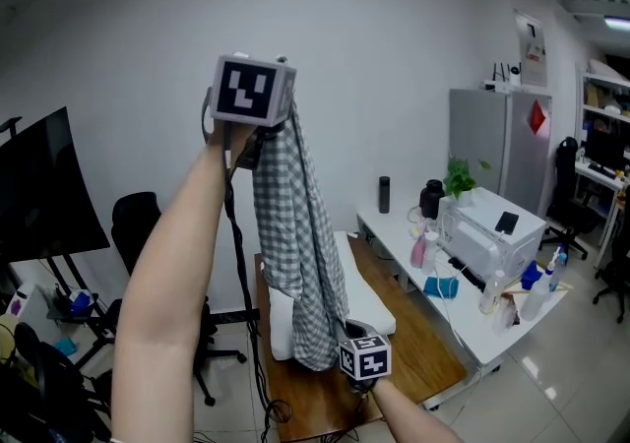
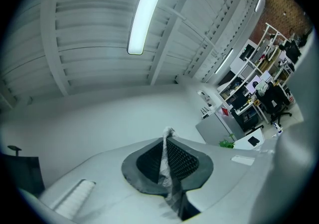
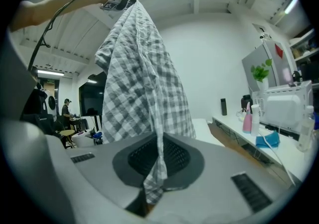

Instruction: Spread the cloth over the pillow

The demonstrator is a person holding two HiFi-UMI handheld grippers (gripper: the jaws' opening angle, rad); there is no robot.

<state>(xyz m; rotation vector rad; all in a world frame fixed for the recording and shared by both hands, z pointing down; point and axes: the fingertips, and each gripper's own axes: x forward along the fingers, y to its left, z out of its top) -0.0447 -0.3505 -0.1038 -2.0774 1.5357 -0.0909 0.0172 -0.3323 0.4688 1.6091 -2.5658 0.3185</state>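
The left gripper (image 1: 266,131) was raised high on a bare forearm (image 1: 172,293), its jaws pinched together on a top corner of the grey-and-white checked cloth (image 1: 295,234). In the left gripper view a thin fold of that fabric stood up between the closed pads, with only ceiling and wall beyond it.

From that grip the cloth hung straight down in long folds to the right gripper (image 1: 356,336), which sat far below the left one and a little to its right. The right gripper's jaws were closed on the cloth's lower edge; in its own view a small checked tip poked out under the pads and the rest of the fabric rose away above them toward the left gripper.

Just behind and beneath the right gripper lay the white pillow (image 1: 376,309), flat on a wooden table (image 1: 418,352). The cloth hung in front of the pillow and hid part of it in the head view; whether they touched I could not tell.

To the right of both grippers stood a white desk (image 1: 399,234) with a pink spray bottle (image 1: 419,250) on it.
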